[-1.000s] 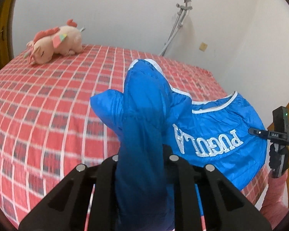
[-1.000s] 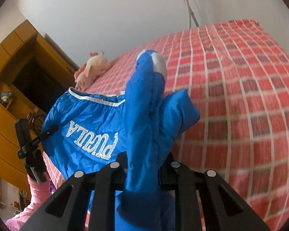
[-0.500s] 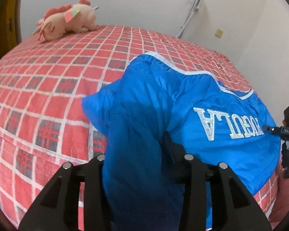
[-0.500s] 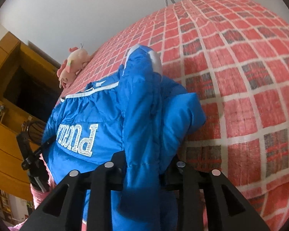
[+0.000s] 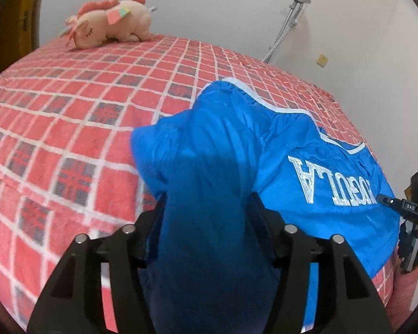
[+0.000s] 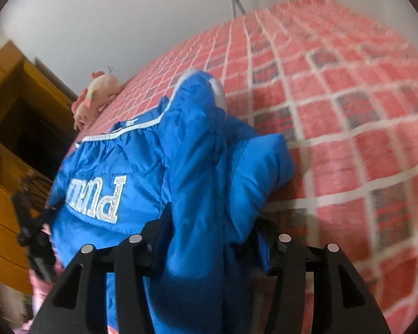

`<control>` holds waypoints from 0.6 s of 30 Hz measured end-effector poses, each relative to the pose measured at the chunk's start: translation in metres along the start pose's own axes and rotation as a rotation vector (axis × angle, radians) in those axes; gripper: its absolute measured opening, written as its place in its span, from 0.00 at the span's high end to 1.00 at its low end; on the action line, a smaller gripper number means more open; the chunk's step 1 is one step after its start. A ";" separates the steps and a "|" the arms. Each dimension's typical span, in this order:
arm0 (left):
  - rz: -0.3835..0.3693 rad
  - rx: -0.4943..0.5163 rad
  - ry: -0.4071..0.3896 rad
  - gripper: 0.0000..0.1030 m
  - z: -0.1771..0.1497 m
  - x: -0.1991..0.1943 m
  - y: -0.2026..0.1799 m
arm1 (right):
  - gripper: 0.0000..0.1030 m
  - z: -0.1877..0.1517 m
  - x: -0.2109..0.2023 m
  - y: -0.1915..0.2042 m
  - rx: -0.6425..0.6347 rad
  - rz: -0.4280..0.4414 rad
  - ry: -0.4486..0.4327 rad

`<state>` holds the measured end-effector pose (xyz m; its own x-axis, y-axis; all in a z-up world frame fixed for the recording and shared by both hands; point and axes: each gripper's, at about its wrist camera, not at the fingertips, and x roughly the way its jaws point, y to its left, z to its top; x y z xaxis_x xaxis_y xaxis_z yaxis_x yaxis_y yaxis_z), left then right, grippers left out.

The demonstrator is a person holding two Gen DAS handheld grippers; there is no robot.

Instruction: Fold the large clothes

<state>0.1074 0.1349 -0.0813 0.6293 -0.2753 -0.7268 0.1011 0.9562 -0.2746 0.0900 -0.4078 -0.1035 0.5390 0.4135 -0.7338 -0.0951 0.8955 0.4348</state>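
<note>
A blue puffer jacket point(image 5: 306, 167) with white trim and white lettering lies on the red checked bed point(image 5: 69, 139). My left gripper point(image 5: 206, 222) is shut on a fold of the blue jacket, which drapes over its fingers and hides the tips. The right gripper shows at the right edge of the left wrist view point(image 5: 412, 217), at the jacket's far side. In the right wrist view my right gripper point(image 6: 211, 239) is shut on the blue jacket point(image 6: 142, 167) too, with fabric bunched between the fingers. The left gripper shows at that view's left edge point(image 6: 33, 231).
A pink plush toy point(image 5: 108, 21) lies at the bed's far left by the white wall. A grey crutch point(image 5: 289, 25) leans on the wall. Wooden furniture point(image 6: 11, 150) stands beside the bed. A pink sleeve point(image 6: 44, 286) shows at the lower left.
Both grippers have come down toward the bed with the jacket, which now lies lower and flatter. The grips are unchanged.
</note>
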 end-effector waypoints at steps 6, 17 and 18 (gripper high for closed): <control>0.104 0.019 -0.114 0.38 -0.007 -0.053 -0.007 | 0.50 -0.018 -0.051 0.026 -0.092 -0.158 -0.124; 0.110 0.175 -0.120 0.38 -0.034 -0.047 -0.090 | 0.51 -0.050 -0.047 0.087 -0.229 -0.158 -0.156; 0.112 0.175 -0.111 0.38 -0.036 -0.043 -0.092 | 0.51 -0.050 -0.045 0.088 -0.229 -0.162 -0.156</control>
<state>0.0433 0.0548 -0.0479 0.7238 -0.1628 -0.6705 0.1519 0.9855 -0.0754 0.0150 -0.3390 -0.0581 0.6828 0.2479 -0.6872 -0.1740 0.9688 0.1765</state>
